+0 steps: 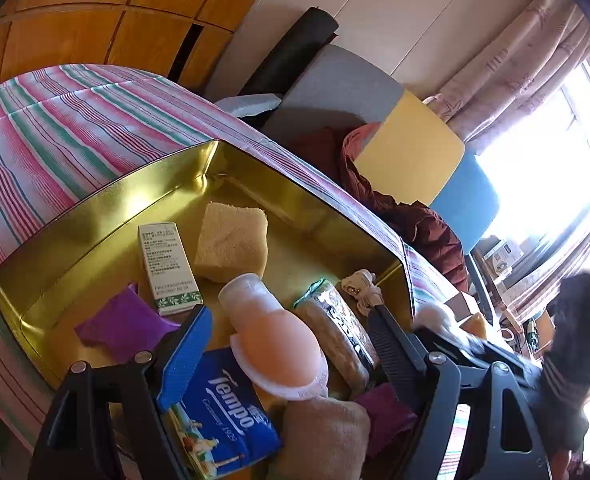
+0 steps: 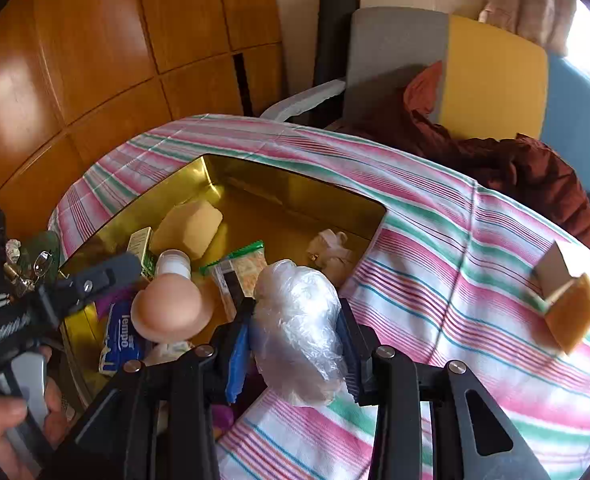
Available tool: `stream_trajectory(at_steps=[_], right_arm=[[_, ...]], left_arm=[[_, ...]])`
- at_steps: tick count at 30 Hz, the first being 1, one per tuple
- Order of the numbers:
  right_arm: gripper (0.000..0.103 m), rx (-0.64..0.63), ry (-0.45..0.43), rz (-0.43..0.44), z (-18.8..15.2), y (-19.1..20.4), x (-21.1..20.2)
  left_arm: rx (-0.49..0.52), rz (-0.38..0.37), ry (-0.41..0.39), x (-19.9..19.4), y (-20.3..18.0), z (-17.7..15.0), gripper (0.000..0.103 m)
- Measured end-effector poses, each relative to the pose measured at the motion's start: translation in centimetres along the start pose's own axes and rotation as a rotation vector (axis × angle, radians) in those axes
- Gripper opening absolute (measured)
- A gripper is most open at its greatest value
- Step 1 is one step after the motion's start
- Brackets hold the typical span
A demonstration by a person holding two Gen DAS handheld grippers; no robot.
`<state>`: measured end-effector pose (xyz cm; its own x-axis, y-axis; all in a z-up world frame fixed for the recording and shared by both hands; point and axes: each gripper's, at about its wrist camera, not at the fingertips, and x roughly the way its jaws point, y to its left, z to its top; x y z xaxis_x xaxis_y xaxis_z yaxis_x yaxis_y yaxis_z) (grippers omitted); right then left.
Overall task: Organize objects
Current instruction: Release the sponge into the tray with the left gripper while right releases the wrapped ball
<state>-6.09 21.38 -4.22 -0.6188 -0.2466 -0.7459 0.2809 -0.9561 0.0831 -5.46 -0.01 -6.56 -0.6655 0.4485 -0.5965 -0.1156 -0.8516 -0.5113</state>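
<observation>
A gold tin box (image 1: 107,208) (image 2: 295,184) sits on the striped cloth. In it lie a yellow sponge (image 1: 233,242), a white carton (image 1: 169,268), a purple cloth (image 1: 123,326), a blue Tempo tissue pack (image 1: 223,408), a snack packet (image 1: 335,332) and a peach bottle (image 1: 275,336) (image 2: 171,308). My left gripper (image 1: 283,344) is open, its fingers either side of the bottle without touching it. My right gripper (image 2: 295,340) is shut on a crumpled clear plastic bag (image 2: 299,324), held over the box's near right corner.
A small open cardboard box (image 2: 567,300) lies on the cloth (image 2: 455,280) to the right. A chair with grey, yellow and blue panels (image 2: 495,76) and a dark red jacket (image 2: 515,160) stand behind the table. A wooden wardrobe (image 2: 95,60) is at the left.
</observation>
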Motion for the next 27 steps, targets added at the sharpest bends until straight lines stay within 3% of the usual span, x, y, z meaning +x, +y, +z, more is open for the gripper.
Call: stream_trajectory(at_steps=[11, 13, 15, 27], right_arm=[[0.04, -0.071, 0.066, -0.023, 6.1, 0.9, 6.9], [0.05, -0.062, 0.072, -0.019, 6.5, 1.0, 7.8], [0.068, -0.059, 0.079, -0.023, 6.8, 0.9, 8.6], [0.083, 0.007, -0.049, -0.048, 2.8, -0.9, 2.9]], left_arm=[[0.001, 0.009, 0.011, -0.2, 0.2, -0.3, 0.081], [0.002, 0.007, 0.011, -0.2, 0.1, -0.4, 0.081], [0.001, 0.005, 0.013, -0.3, 0.1, -0.4, 0.081], [0.039, -0.012, 0.005, -0.7, -1.3, -0.9, 0.081]])
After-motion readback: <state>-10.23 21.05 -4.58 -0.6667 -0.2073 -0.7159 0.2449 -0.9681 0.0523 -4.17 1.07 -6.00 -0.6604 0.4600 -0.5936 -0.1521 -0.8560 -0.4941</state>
